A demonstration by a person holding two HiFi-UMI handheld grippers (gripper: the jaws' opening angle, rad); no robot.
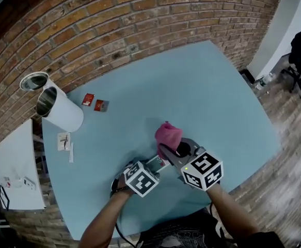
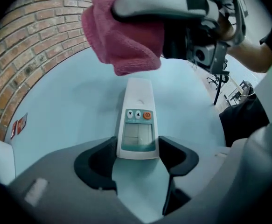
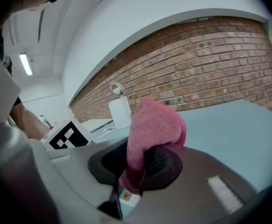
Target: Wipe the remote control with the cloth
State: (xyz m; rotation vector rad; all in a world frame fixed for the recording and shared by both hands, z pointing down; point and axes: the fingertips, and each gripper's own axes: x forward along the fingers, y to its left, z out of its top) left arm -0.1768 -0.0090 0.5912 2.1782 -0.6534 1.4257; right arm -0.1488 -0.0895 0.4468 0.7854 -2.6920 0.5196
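Smooth pale-blue table [image 1: 217, 87]; the work lies close to its near edge. The right tongs [image 3: 136, 164] are clamped on a bunched, fuzzy pink cloth [image 3: 154, 125], held just above the remote's far end, likely between strokes. The left tongs [image 2: 136, 148] pinch the near end of the slim white plastic remote control [image 2: 138, 120], which lies flat, evidently to steady it.
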